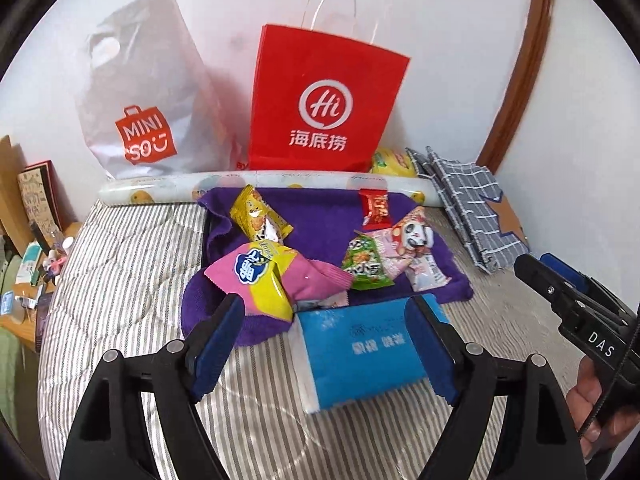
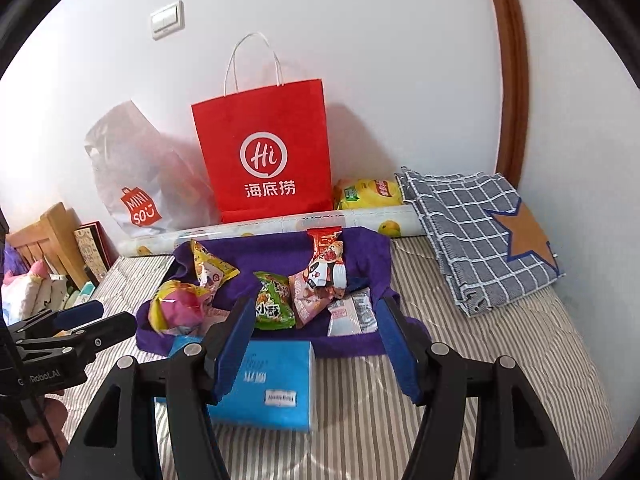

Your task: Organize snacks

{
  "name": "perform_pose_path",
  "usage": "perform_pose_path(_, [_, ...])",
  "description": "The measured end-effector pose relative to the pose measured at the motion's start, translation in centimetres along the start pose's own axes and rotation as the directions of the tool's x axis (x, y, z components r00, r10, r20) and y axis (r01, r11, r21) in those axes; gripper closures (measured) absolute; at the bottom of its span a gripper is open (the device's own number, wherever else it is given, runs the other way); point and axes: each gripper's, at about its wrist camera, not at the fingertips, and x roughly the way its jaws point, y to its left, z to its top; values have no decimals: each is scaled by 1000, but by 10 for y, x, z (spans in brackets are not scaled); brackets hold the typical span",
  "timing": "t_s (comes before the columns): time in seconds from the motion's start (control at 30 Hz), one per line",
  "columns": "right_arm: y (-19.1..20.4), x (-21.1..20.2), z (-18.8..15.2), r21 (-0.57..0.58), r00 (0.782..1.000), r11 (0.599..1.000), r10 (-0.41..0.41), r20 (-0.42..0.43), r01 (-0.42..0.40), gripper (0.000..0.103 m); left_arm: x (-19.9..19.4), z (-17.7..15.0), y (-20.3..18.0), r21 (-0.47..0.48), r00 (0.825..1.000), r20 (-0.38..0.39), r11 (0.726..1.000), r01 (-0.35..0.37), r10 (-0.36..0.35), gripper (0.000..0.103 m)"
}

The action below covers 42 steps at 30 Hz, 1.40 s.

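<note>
Snack packets lie loose on a purple towel [image 1: 320,216] spread over a striped bed [image 1: 132,256]; the towel serves as the landmark here. On its left part sit a yellow packet [image 1: 256,216] and, nearer the camera, a pink-and-yellow packet [image 1: 272,276]. Toward its middle and right lie a green packet [image 1: 364,266], a pink panda packet [image 1: 412,236] and a pale packet [image 1: 430,274], overlapping one another; a small red packet [image 1: 376,208] rests at the far edge. A blue tissue pack [image 1: 360,352] lies on the bed against the towel's near edge. Behind the towel stand a red paper bag [image 1: 324,100] and a white plastic bag [image 1: 148,92] against the wall, with a yellow chip bag [image 2: 368,194] beside the red one.

The left claw [image 1: 324,344] hangs wide apart above the tissue pack, holding nothing. The right claw [image 2: 316,344] is likewise spread wide and empty over the towel's near edge.

Progress, as a judgement: the packets form a scattered heap, not rows or groups, and none is seen inside either bag. This fits either snacks gathered onto the towel as a sorted place or snacks awaiting transfer to a bag; the views do not settle which.
</note>
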Motion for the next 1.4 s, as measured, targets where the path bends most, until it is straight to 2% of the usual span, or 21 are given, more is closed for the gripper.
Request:
perform_pose_path(0.27, [-3,-46,-11,38,999,998,-42,12,42,40,-42,-14,-20,29,999,45,999,-16,15,16])
perform_pose_path(0.37, [-6,-61,-14,61,999,997,-46,23,44,38,-56,-20,-23,25,998,62,999,-22,20,7])
perform_pose_path(0.43, [-7,-71,-15,77,999,996,-43,22,41,35,-64,-25,-24,23,998,63,999,-25,23,6])
perform_pose_path(0.57, [-2,-84,-17,55,996,995,-87,15,86,33,-79,-32,-21,5,996,79,999,-35,34,2])
perform_pose_path(0.67, [2,-91,-20,52,996,995,-88,11,87,32,-92,-37,-16,-17,993,102,999,-49,50,1])
perform_pose_path(0.73, [3,-97,-22,64,996,994,-85,13,84,22,-99,-38,-13,-24,992,113,998,-52,55,0])
perform_pose_path(0.9, [7,-107,-26,52,995,995,-89,39,87,9,-110,-41,-13,-15,989,131,997,-71,72,0])
perform_pose_path(1.0, [12,-111,-27,27,993,994,-106,56,105,4,-113,-42,-17,-3,988,135,997,-76,75,0])
perform_pose_path(1.17, [13,-113,-28,34,995,996,-89,49,87,2,-115,-44,-26,20,987,141,996,-81,78,0])
perform_pose_path(1.4, [7,-115,-28,55,994,993,-106,39,103,2,-117,-46,-31,31,986,140,995,-90,84,0])
